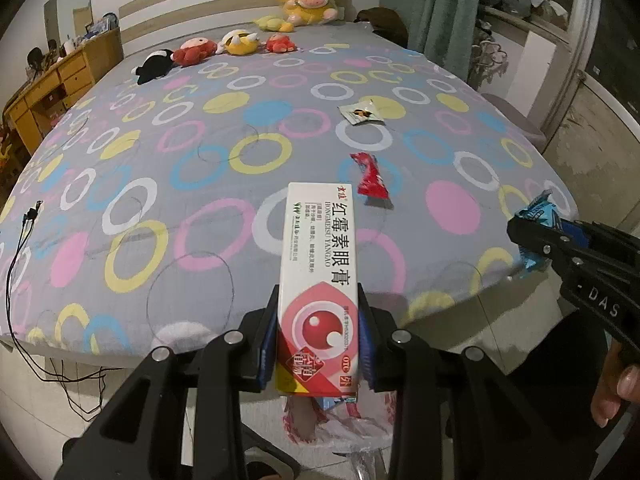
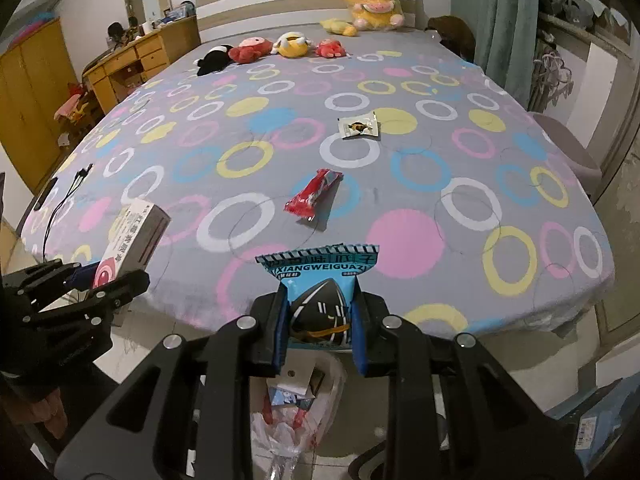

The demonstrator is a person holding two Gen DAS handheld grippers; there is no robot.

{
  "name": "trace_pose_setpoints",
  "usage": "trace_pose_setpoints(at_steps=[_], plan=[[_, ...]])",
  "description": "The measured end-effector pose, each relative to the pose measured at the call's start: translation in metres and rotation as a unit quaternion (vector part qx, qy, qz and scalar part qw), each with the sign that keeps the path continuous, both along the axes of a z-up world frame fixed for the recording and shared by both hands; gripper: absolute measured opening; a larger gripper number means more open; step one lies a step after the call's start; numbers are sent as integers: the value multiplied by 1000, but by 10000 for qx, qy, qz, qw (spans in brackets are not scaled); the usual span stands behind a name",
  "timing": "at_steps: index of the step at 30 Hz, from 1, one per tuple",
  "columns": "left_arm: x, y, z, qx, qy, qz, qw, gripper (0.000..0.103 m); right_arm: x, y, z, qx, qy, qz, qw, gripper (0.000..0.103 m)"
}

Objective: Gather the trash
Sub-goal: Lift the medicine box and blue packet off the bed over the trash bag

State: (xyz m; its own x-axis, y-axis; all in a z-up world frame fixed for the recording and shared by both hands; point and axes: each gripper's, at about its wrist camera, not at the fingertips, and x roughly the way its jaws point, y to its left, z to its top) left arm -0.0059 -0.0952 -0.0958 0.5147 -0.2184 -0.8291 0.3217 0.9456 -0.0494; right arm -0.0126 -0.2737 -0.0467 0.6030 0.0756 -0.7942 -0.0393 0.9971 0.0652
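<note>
Bedroom, bed (image 1: 120, 184) in circle-print sheet ahead of both tongs. My left gripper (image 1: 318, 344) pinches the ointment box (image 1: 316, 280) at its near end: light, stiff card. My right gripper (image 2: 320, 320) pinches the blue snack packet (image 2: 320, 280), thin and crinkly. Trash bag (image 2: 296, 420) sits below the tips. Beyond them lie a red wrapper (image 2: 314, 196) and a white sachet (image 2: 358, 126): flimsy, best nipped at an edge.
</note>
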Motion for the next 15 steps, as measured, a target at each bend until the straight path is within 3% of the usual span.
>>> trace_pose_setpoints(at_steps=[5, 15], plan=[[-30, -5, -7, 113, 20, -162, 9998, 33, -27, 11, -6, -40, 15, 102, 9999, 25], [-67, -2, -50, 397, 256, -380, 9982, 33, -63, 36, -29, -254, 68, 307, 9992, 25]])
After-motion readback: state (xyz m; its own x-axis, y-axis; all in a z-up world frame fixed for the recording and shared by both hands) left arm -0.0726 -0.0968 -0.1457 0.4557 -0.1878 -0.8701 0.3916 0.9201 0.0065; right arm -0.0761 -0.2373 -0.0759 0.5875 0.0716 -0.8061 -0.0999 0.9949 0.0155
